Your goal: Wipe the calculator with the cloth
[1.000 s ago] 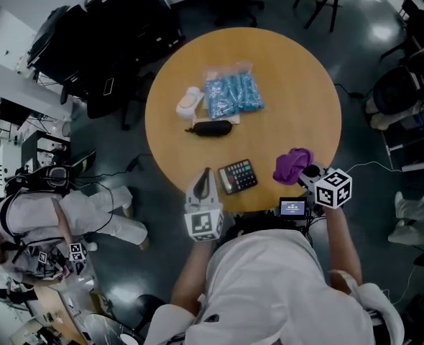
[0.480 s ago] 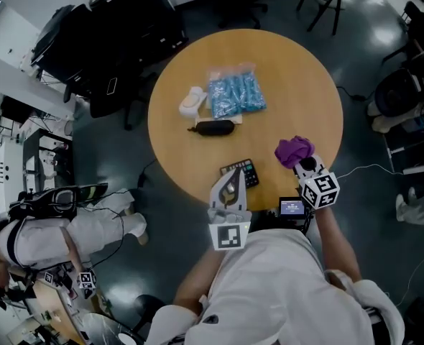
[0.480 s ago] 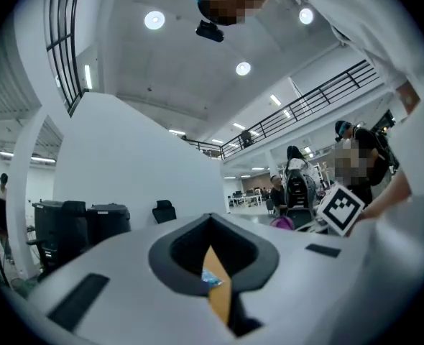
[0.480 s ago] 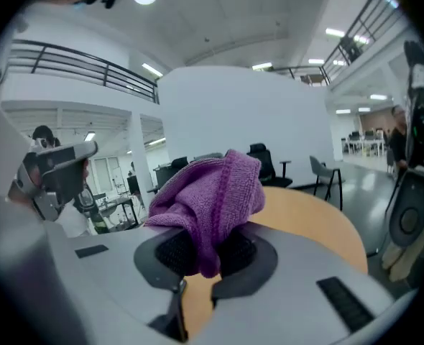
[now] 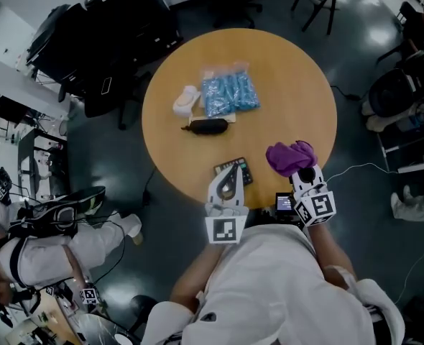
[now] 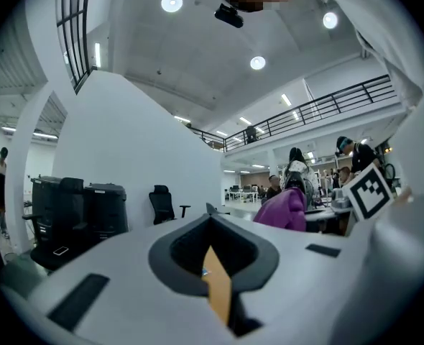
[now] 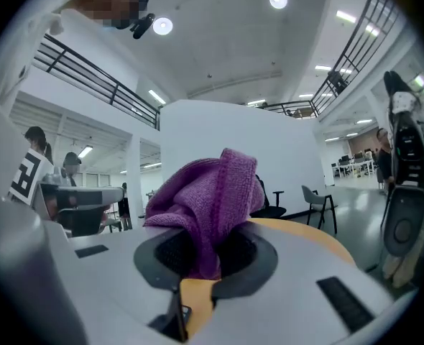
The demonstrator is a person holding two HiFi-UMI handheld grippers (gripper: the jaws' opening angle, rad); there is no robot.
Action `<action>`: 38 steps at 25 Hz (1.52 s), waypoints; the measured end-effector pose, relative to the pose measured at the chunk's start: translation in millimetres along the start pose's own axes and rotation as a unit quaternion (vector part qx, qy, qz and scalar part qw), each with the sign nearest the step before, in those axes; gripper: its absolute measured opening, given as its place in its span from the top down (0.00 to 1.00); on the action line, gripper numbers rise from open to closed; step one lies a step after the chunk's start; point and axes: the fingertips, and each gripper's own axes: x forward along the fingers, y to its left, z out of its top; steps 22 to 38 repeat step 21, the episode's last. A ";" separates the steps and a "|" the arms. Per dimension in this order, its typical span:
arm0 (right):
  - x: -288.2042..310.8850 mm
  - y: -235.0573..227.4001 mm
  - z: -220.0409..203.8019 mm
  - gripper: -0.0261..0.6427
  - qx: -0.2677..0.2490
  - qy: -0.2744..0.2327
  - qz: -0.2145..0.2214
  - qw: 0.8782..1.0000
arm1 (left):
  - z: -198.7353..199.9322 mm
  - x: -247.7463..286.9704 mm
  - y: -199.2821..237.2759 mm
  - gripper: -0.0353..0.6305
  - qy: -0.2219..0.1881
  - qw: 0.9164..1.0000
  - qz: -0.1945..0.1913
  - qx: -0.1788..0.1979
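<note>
My right tool [image 5: 305,172] grips the cloth [image 5: 289,157], left tool [image 5: 227,180] clenched empty; calculator [image 5: 245,171], lower centre, looks not yet wiped.

Black calculator [image 5: 235,171] lies flat, keys up, near the table's [image 5: 284,85] front edge. Purple cloth [image 5: 289,157] is bunched up just right of it, pinched in the right gripper [image 5: 303,169].

Large open-plan office hall, mezzanine railing [image 6: 327,105], swivel chair [image 6: 162,201], round table [image 5: 291,77], ceiling downlights [image 6: 172,3]
</note>
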 end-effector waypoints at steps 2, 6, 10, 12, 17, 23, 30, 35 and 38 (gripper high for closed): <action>-3.8 -3.9 -6.2 0.87 0.006 0.008 -0.002 1.000 | -1.6 0.1 -1.0 0.94 0.002 1.000 -0.001 -0.005; -6.9 -8.0 -8.3 0.87 0.010 0.010 -0.002 1.000 | -5.8 1.6 -2.4 0.94 0.007 1.000 -0.004 -0.001; -3.9 -10.9 -5.3 0.87 0.011 0.007 -0.001 1.000 | -2.8 4.8 -2.6 0.94 -0.003 1.000 -0.006 -0.003; -3.3 -13.2 -3.0 0.87 0.011 0.006 -0.001 1.000 | -1.8 5.2 -2.7 0.94 -0.004 1.000 -0.006 -0.006; -0.2 -19.1 -4.1 0.87 0.009 0.006 -0.001 1.000 | -5.5 7.3 -2.6 0.94 0.000 1.000 -0.010 0.000; 0.6 -18.9 -7.7 0.87 0.011 0.008 0.001 1.000 | -8.4 8.1 -1.9 0.94 0.000 1.000 -0.010 0.003; 0.6 -18.9 -7.7 0.87 0.011 0.008 0.001 1.000 | -8.4 8.1 -1.9 0.94 0.000 1.000 -0.010 0.003; 0.6 -18.9 -7.7 0.87 0.011 0.008 0.001 1.000 | -8.4 8.1 -1.9 0.94 0.000 1.000 -0.010 0.003; 0.6 -18.9 -7.7 0.87 0.011 0.008 0.001 1.000 | -8.4 8.1 -1.9 0.94 0.000 1.000 -0.010 0.003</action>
